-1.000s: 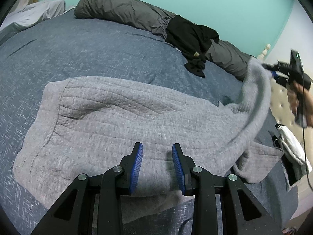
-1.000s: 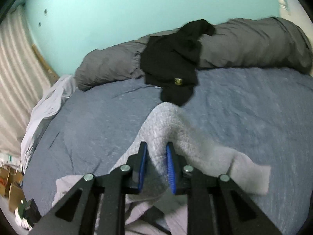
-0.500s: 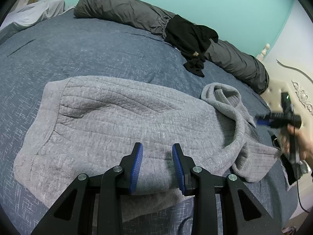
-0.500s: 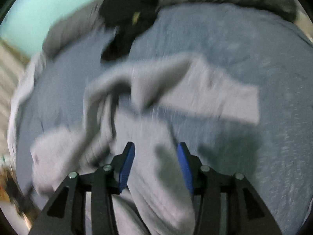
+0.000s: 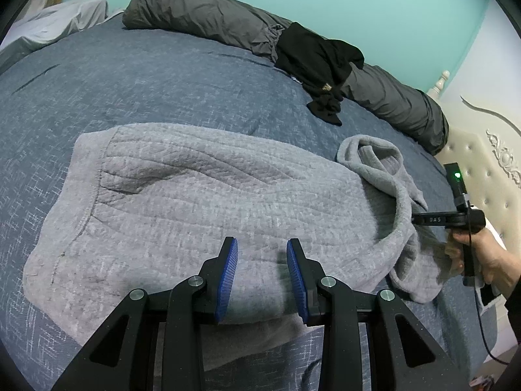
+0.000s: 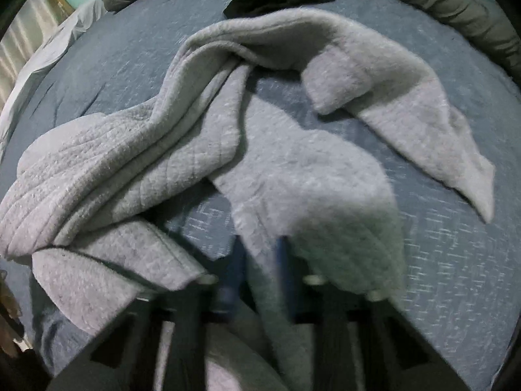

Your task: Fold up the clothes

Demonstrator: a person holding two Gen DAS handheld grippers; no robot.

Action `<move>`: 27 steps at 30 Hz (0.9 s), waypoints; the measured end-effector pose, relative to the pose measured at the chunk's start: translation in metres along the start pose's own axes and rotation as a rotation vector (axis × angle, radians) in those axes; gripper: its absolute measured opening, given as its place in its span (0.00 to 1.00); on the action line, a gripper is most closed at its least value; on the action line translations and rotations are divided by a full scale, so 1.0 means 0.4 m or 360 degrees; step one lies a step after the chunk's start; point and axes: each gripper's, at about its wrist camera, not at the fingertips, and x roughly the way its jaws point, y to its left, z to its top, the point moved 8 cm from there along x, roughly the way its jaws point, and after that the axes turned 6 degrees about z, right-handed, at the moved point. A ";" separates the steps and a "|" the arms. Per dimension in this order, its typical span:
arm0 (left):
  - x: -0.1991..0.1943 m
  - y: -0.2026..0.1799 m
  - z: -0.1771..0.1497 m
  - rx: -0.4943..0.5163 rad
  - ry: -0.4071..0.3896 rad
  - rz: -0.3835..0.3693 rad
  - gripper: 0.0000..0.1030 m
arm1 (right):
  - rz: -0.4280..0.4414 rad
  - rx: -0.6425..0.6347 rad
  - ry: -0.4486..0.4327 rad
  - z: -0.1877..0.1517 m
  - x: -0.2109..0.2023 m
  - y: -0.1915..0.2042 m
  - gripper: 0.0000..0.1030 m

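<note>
Blue bedspread (image 5: 162, 91), grey bolster (image 5: 202, 19), teal wall (image 5: 358, 6), cream headboard (image 5: 488, 176).

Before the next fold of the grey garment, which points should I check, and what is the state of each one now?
1. Left hand-held gripper pinching the near edge of the grey quilted garment: ok.
2. Right hand-held gripper has just been closing with cloth between its pads; firm grip: cannot tell, view blurred.
3. Garment body flat on the blue bedspread: ok.
4. Sleeve straightened: not ok, twisted and bunched.
5. Black garment apart from the grey one: ok.
</note>
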 end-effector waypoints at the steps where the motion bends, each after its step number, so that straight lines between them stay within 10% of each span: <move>1: -0.003 0.003 0.000 0.0000 -0.0002 0.0002 0.33 | 0.0014 0.0016 -0.0039 -0.001 -0.020 -0.004 0.05; 13: -0.070 0.039 0.018 -0.0060 -0.0069 0.0003 0.33 | -0.0007 0.0325 -0.0556 -0.157 -0.415 -0.122 0.03; 27: -0.130 -0.016 -0.047 0.0047 -0.0039 -0.0034 0.33 | -0.0301 0.0773 -0.0566 -0.573 -0.555 -0.377 0.03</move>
